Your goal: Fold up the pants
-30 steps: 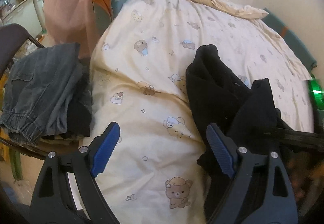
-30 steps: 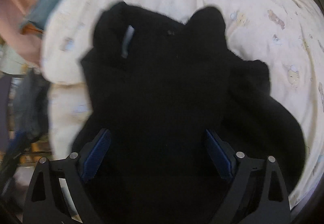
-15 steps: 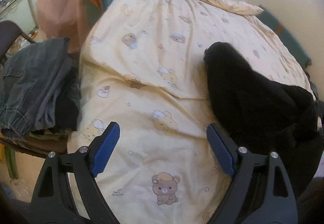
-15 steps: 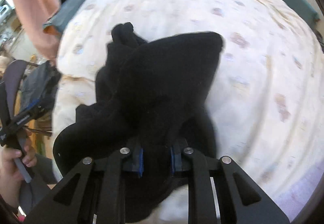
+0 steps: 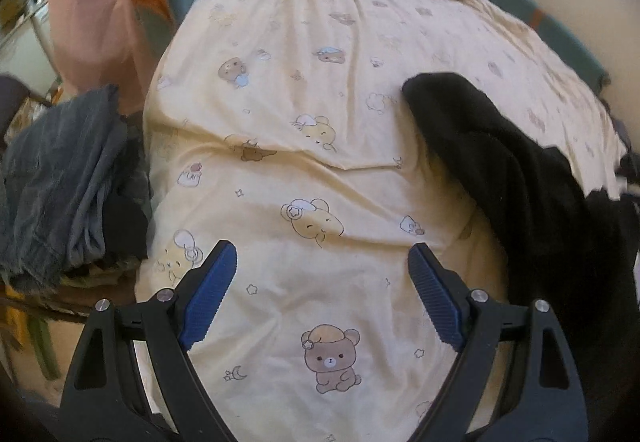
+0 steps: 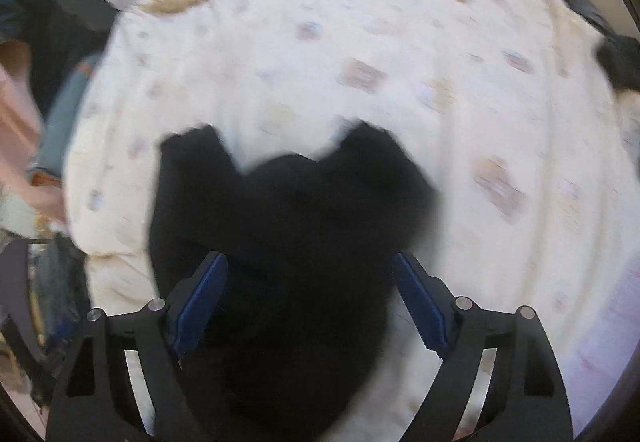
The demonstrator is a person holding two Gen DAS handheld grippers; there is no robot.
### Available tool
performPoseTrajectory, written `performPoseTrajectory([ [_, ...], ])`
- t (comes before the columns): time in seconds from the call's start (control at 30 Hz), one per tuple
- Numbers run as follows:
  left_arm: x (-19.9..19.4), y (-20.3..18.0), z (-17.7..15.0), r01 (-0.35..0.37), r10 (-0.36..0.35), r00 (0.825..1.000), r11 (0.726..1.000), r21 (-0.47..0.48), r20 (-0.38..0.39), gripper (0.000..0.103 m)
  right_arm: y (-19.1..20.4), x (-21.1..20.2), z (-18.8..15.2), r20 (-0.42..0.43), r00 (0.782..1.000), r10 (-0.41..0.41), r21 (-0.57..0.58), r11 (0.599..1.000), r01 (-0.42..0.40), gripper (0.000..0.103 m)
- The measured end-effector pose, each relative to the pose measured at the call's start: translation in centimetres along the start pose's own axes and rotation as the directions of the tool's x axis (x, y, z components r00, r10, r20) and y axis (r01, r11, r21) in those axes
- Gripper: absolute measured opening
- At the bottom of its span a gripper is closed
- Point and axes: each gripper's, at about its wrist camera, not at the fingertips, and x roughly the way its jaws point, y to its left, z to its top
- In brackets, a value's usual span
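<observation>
The black pants [image 6: 280,242] lie bunched on the cream bear-print duvet [image 5: 320,146], towards its near right part in the left wrist view, where they [image 5: 520,178] run off into the dark right rim of the lens so that their full extent is cut off. In the right wrist view the cloth is motion-blurred; two rounded lobes stick out at its far edge, but waistband and legs cannot be told apart, and its near end is hidden below the frame. The right gripper [image 6: 310,300] hangs above that heap with its jaws spread wide, having just opened from a tight pinch; the blue pads [image 6: 202,300] flank the fabric in the picture without pressing on it. The left gripper [image 5: 322,292] also stands wide with nothing between its jaws, over bare duvet just left of the pants. Off the bed's left edge a pile of grey clothes [image 5: 64,178] sits on something mostly hidden beneath it, and behind that hangs a pink cloth [image 5: 108,2], cut off at the top
</observation>
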Motion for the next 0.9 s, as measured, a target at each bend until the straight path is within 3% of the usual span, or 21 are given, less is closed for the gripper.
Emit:
performPoseTrajectory([
  [0.1,-0.5,-0.5,0.5,-0.011,0.011,1.0,1.0,0.018,0.001,0.085,2.7,3.9,1.1,-0.107,0.989,0.099,-0.058,0.993,-0.106,0.087],
  [0.13,-0.8,-0.6,0.6,-0.012,0.012,1.0,1.0,0.029,0.005,0.085,3.3,5.2,1.0,-0.163,0.982,0.1,-0.1,0.988,-0.117,0.086],
  [0.17,-1.0,-0.7,0.8,-0.02,0.019,1.0,0.999,0.038,0.008,0.085,4.9,7.7,0.7,-0.27,0.961,0.054,-0.181,0.978,-0.106,0.084],
  [0.2,-1.2,-0.8,0.9,-0.025,0.025,1.0,0.999,0.048,0.01,0.085,5.7,8.7,0.1,-0.309,0.951,0.026,-0.225,0.969,-0.099,0.062],
  [0.23,-1.5,-0.8,0.9,-0.026,0.026,1.0,0.998,0.049,0.012,0.085,6.5,9.1,-0.7,-0.327,0.945,0.007,-0.264,0.959,-0.099,0.032],
  [0.33,-2.0,0.1,1.2,-0.02,0.02,0.999,1.0,0.024,0.028,0.085,9.5,8.5,-2.6,-0.329,0.944,0.037,-0.347,0.925,-0.158,0.009],
  [0.37,-2.1,0.6,1.4,-0.021,0.021,0.999,1.0,0.009,0.031,0.085,10.9,7.9,-3.0,-0.318,0.945,0.079,-0.362,0.911,-0.198,0.006],
  [0.43,-2.2,1.5,1.7,-0.031,0.031,0.999,0.999,-0.013,0.04,0.085,13.7,5.7,-3.8,-0.269,0.942,0.201,-0.38,0.877,-0.296,0.005],
  [0.47,-2.3,2.2,2.0,-0.044,0.045,0.998,0.999,-0.029,0.042,0.085,15.4,4.3,-4.3,-0.242,0.93,0.278,-0.396,0.846,-0.356,0.004],
  [0.53,-2.5,3.5,2.5,-0.059,0.062,0.997,0.997,-0.058,0.046,0.085,18.9,2.5,-5.9,-0.246,0.879,0.408,-0.406,0.781,-0.476,0.004],
  [0.67,-2.8,5.9,3.3,-0.085,0.09,0.995,0.991,-0.108,0.043,0.085,25.7,4.1,-10.8,-0.375,0.78,0.502,-0.388,0.679,-0.623,0.003],
  [0.8,-2.2,7.1,3.0,-0.085,0.087,0.996,0.986,-0.146,0.006,0.085,28.3,7.7,-15.1,-0.477,0.778,0.409,-0.403,0.685,-0.607,0.009],
  [0.9,-1.3,6.9,2.9,-0.053,0.049,0.998,0.987,-0.154,-0.033,0.085,26.0,6.7,-14.8,-0.437,0.81,0.391,-0.428,0.701,-0.57,0.011],
])
